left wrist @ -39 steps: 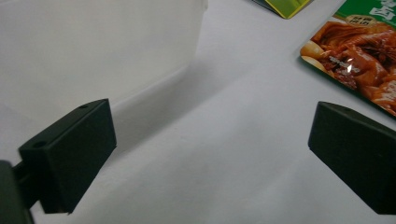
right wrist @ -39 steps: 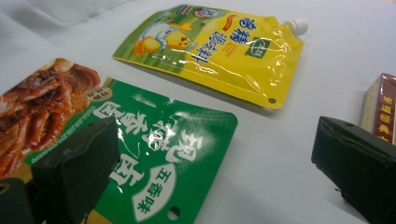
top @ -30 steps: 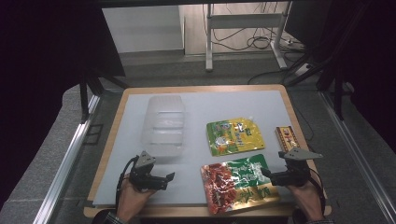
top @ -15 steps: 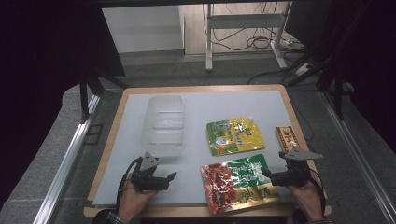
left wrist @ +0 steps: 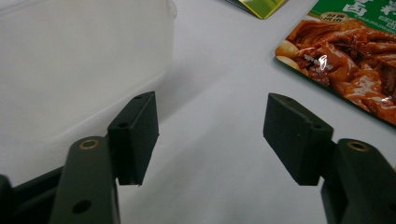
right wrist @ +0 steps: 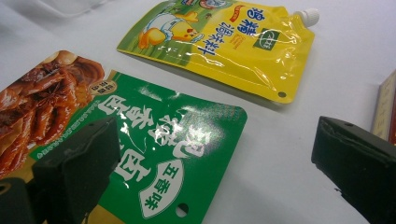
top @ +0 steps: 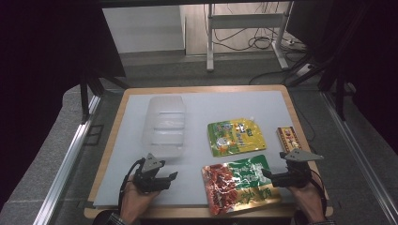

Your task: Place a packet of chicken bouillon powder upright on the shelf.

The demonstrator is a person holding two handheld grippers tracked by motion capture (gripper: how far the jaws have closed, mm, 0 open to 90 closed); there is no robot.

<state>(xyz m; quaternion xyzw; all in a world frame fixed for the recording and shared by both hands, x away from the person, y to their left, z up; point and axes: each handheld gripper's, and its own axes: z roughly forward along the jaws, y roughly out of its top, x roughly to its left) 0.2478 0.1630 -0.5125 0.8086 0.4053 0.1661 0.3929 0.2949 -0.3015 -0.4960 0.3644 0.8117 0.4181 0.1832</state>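
My left gripper hovers low over the white mat at the front left, just in front of a clear plastic container. Its jaws have just been closing and stand partly apart with nothing between them; the container lies beyond its left pad. My right gripper rests at the front right, open, at the right edge of a red and green food pouch. In the right gripper view the pouch's green corner lies between the wide jaws, untouched. A yellow spouted pouch lies behind it.
A small red and gold box lies at the right edge of the mat, next to my right hand. The wooden table rim frames the mat. Metal rails run along both sides, and a stand and cables are on the floor beyond.
The left hand has crept slightly to the right and its jaws have drawn closer together. The right hand and all the objects stay where they were.
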